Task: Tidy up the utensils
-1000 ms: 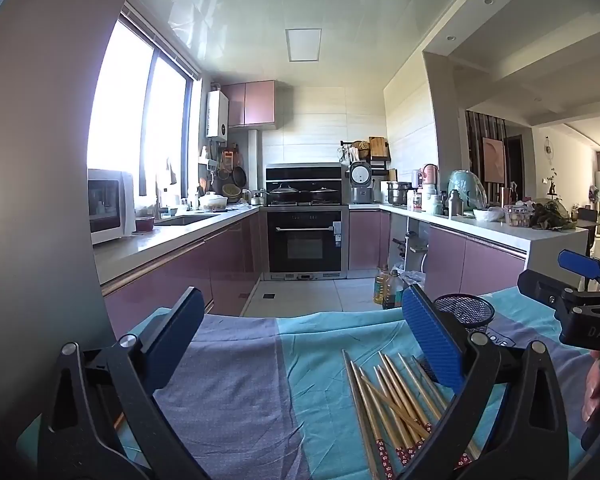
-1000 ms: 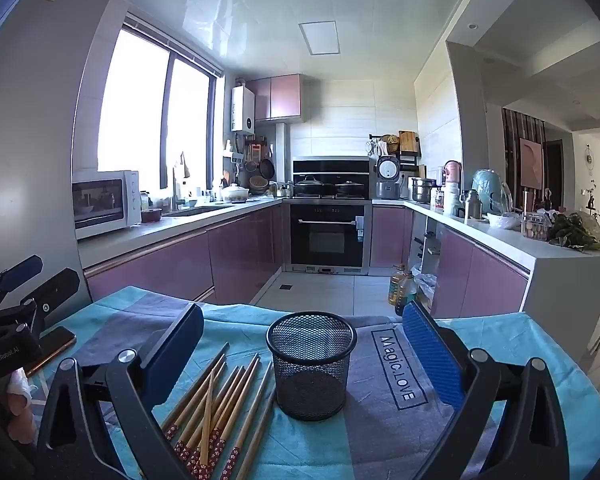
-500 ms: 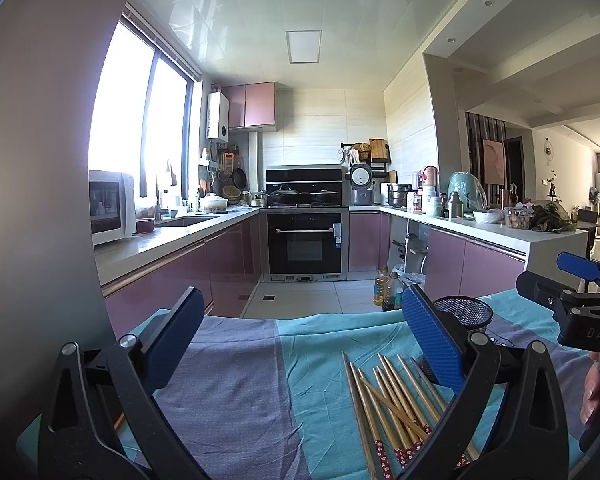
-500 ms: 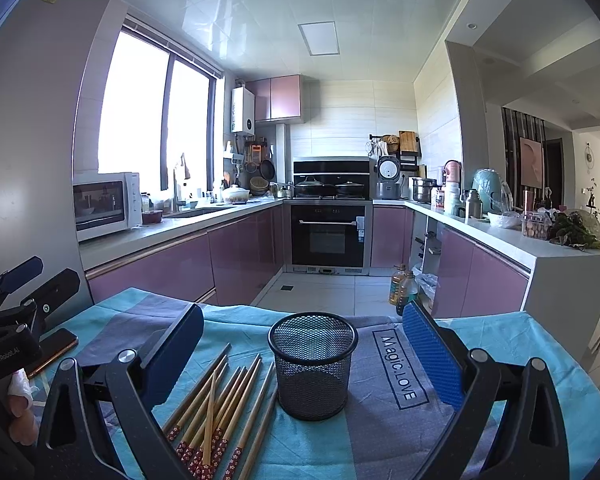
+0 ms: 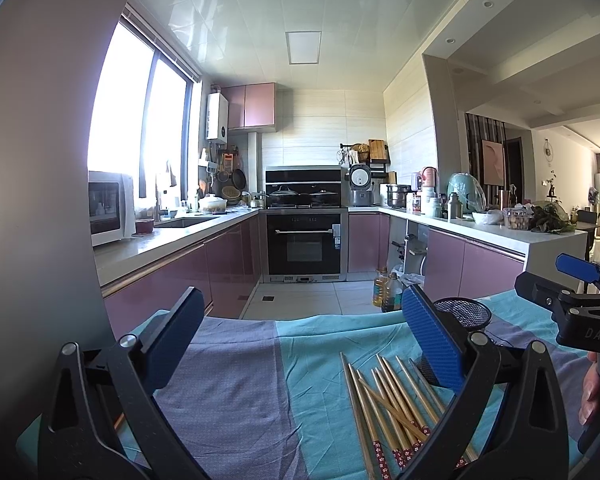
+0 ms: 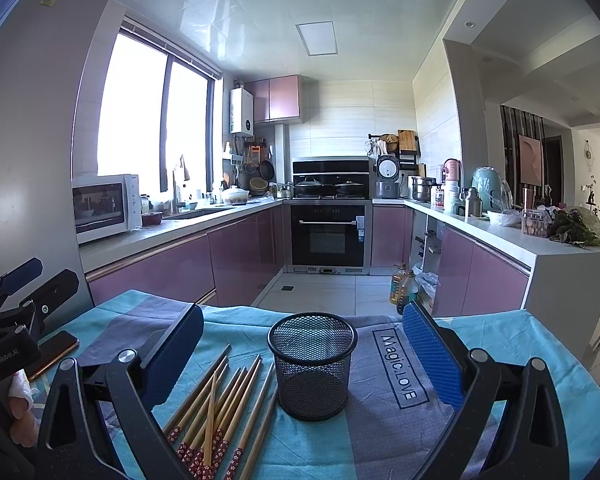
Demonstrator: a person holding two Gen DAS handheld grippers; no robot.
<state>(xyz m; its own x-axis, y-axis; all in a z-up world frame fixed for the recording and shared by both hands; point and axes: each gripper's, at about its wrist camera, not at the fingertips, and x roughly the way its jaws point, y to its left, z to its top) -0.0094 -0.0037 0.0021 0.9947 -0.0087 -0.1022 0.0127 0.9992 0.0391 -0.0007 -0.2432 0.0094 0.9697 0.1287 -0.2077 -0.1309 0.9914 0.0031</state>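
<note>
Several bamboo chopsticks (image 6: 224,404) with red patterned ends lie loose on the teal and grey tablecloth (image 6: 380,432), just left of an empty black mesh cup (image 6: 312,364). My right gripper (image 6: 300,360) is open, held above the cloth with the cup between its blue pads. In the left wrist view my left gripper (image 5: 300,340) is also open and empty; the chopsticks (image 5: 388,396) lie under its right finger, and the mesh cup (image 5: 466,314) peeks out behind that finger. The right gripper (image 5: 572,300) shows at that view's right edge.
A phone (image 6: 54,354) lies on the cloth at the left, beside the left gripper (image 6: 16,312). Past the table's far edge is a kitchen floor with oil bottles (image 6: 404,286), purple cabinets, an oven (image 6: 328,236) and cluttered counters.
Almost nothing differs; both views have drifted very slightly, and both grippers stay open and empty over the table.
</note>
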